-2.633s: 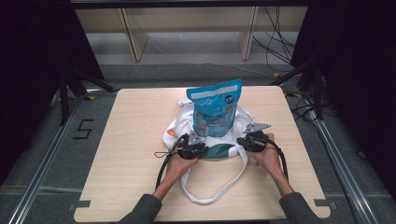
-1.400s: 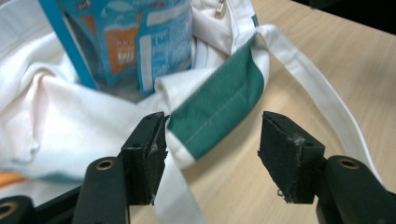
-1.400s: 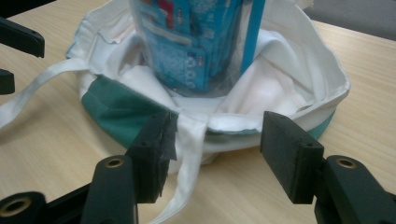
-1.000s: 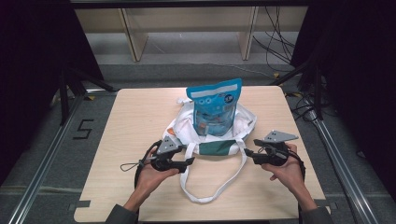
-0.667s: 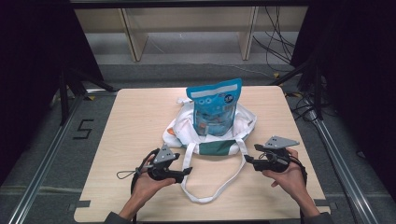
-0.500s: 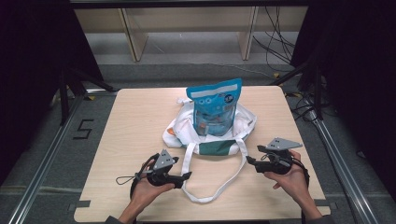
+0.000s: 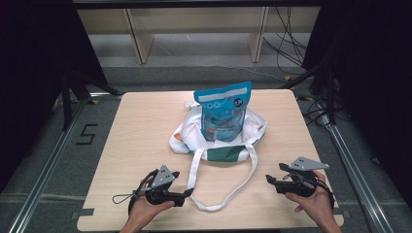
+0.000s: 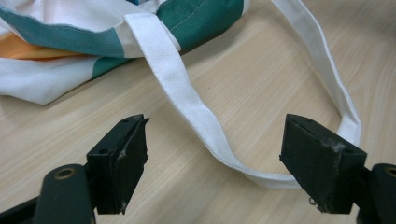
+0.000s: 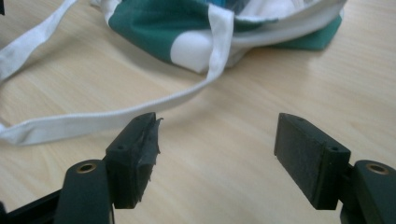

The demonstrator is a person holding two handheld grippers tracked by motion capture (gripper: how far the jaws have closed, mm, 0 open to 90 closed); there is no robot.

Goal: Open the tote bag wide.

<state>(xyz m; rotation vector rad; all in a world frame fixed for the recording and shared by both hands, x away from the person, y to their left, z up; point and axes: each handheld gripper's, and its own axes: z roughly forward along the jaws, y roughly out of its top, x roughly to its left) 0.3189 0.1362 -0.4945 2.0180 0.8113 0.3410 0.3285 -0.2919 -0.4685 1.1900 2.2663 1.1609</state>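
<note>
Pouch: blue snack pouch [image 7: 223,112] upright in tote bag [image 7: 252,127], apparently packed
Strap: white strap [image 7: 228,191] slack on table [image 7: 131,131]
Grippers: left gripper [image 7: 186,195], right gripper [image 7: 268,179] spread, empty; judged clear of the load

A blue pouch [image 7: 222,112] stands in a white, green and orange tote [image 7: 223,151] on the pale wood table [image 7: 141,126].

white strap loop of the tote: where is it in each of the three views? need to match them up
High view: the strap hangs as a U from the bag toward the near table edge, bottom centre, between the two grippers.
Left gripper view: strap runs from upper left down to lower right, then curves back up the right side.
Right gripper view: strap crosses the left half, rising to the bag.
Shared landmark: the bag's green panel.
</note>
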